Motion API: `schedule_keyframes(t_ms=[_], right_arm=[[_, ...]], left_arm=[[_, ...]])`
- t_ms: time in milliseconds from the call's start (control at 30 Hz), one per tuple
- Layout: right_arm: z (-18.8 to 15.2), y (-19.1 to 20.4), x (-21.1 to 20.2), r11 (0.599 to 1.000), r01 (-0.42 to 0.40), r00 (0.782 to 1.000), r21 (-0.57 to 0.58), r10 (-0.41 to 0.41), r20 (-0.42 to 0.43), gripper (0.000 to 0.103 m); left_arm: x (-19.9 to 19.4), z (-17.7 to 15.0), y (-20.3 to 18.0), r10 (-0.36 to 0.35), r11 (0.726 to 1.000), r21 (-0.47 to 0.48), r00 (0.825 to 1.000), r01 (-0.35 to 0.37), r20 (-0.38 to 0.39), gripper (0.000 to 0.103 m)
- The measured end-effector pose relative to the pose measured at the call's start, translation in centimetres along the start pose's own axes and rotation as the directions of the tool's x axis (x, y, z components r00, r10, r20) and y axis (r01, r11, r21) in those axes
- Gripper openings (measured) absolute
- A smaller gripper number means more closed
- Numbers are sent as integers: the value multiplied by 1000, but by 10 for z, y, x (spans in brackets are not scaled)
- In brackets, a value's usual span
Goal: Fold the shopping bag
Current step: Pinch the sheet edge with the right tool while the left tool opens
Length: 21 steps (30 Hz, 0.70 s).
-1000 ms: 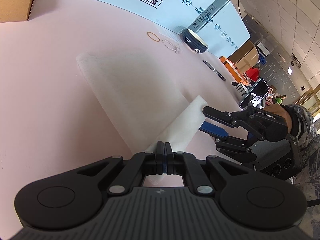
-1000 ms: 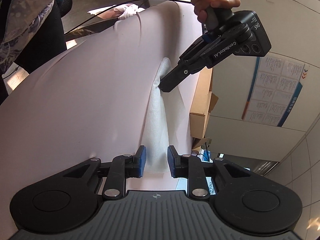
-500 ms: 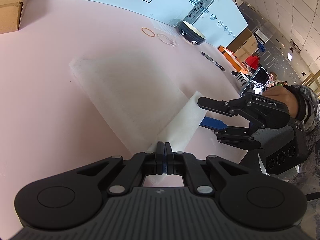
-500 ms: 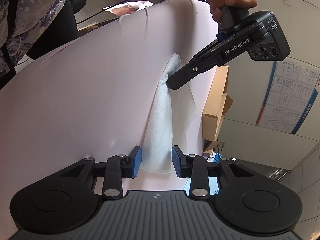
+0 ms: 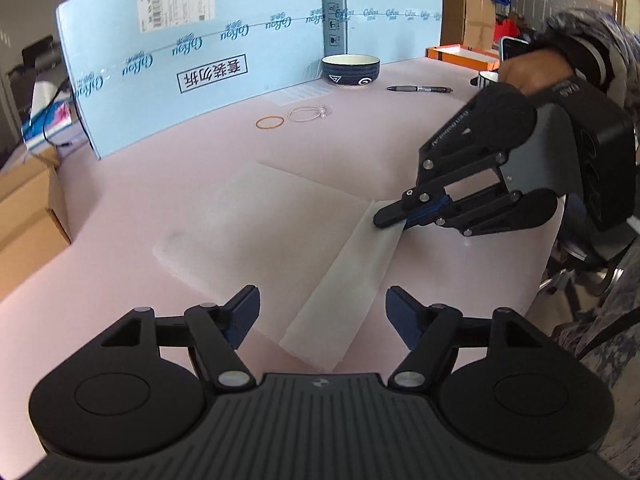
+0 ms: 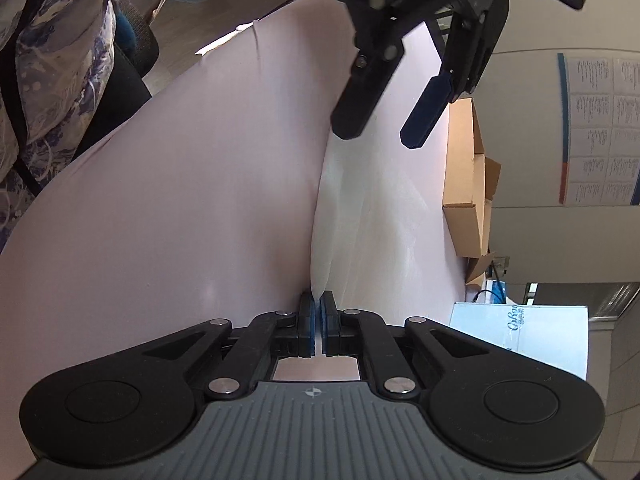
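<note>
A thin white shopping bag [image 5: 272, 220] lies flat on the pink table [image 5: 160, 168], with one strip folded over along its near right edge [image 5: 352, 284]. My left gripper [image 5: 320, 312] is open and empty, just above the near end of that strip. My right gripper [image 6: 318, 312] is shut on the far end of the folded strip [image 6: 336, 216]; it also shows in the left wrist view [image 5: 384, 218]. In the right wrist view my left gripper [image 6: 380, 132] hangs open over the other end of the bag.
A light blue carton [image 5: 224, 60] stands along the back of the table. In front of it lie a dark bowl [image 5: 351, 69], a pen [image 5: 420, 89], a rubber band [image 5: 270, 122] and a clear loop [image 5: 308, 113]. Cardboard boxes [image 5: 28, 216] stand at the left.
My left gripper has let go of the bag's corner and opened wide. My right gripper, open around the strip before, has shut on its end.
</note>
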State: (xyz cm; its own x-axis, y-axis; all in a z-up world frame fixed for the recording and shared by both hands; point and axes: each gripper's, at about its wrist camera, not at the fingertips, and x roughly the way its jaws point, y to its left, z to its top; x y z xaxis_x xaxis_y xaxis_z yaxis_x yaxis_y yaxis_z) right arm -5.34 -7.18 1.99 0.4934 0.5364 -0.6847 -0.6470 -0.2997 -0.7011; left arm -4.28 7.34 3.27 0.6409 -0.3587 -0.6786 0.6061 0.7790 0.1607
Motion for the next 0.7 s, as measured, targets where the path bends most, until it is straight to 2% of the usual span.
schedule_keyframes(t_ms=[133, 167, 200, 333, 500, 700], right_arm=[[-7, -15, -2, 989, -71, 997, 131, 66, 38, 5], [-9, -19, -3, 983, -89, 995, 163, 82, 49, 5], [-10, -23, -4, 975, -107, 993, 195, 97, 60, 5], [-17, -38, -6, 932, -180, 982, 315, 153, 110, 5], [-26, -51, 0, 893, -238, 970, 383, 195, 148, 5], [-36, -67, 7, 835, -306, 951, 458, 240, 198, 5]], left_arm=[[0, 2, -6, 11, 999, 41, 1000, -12, 20, 65], [2, 2, -5, 16, 999, 47, 1000, -17, 23, 60], [3, 3, -5, 15, 999, 50, 1000, -16, 22, 56], [12, 1, -3, 18, 998, 58, 1000, -17, -15, 56], [14, 1, 1, 1, 999, 35, 1000, 0, -23, 37], [9, -2, 10, -15, 1000, -23, 1000, 15, -20, 27]])
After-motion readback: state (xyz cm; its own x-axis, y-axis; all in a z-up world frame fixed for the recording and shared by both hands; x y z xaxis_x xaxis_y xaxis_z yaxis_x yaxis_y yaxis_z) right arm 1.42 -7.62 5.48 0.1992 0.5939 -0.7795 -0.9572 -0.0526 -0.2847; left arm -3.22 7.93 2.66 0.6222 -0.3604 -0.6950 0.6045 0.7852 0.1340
